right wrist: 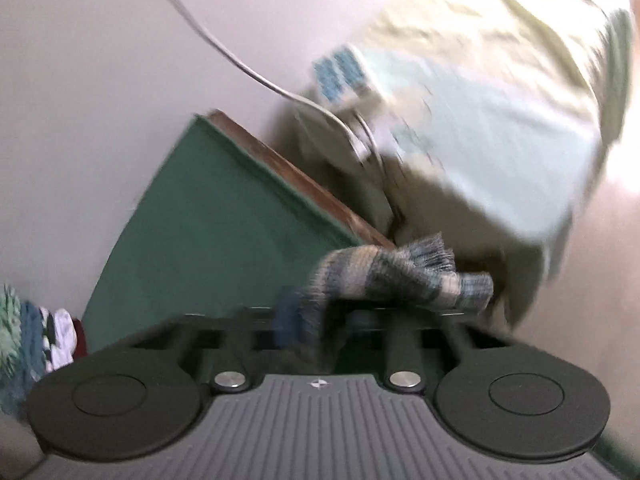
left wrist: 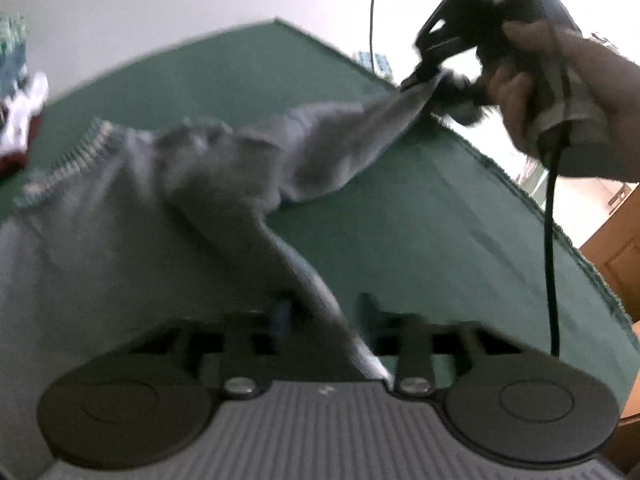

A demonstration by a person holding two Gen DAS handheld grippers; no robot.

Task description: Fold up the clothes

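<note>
Grey knitted garment with a striped ribbed hem is hanging stretched between the two tongs above the green cloth-covered desk. The left tongs are standing nearly closed, pinching a fold of the grey fabric that is running down between their fingers. The right tongs, seen from the left wrist view up and to the right of the left pair, are clamping the far corner of the garment, with the person's hand wrapped round the handle.

To do this step well, I judge both pairs should be keeping even tension so the cloth is hanging flat, then lowering it together onto the desk without letting the middle bunch up.

From the left wrist view the whole span of fabric and the sag in its middle are showing. The right wrist view is giving something else: close in front of the right tongs, a striped fringed edge of the knit is poking out past the closed fingers, and beyond it the person's pale shirt is filling the frame. A pile of coloured clothes is lying well off to the left of the right tongs.
</note>
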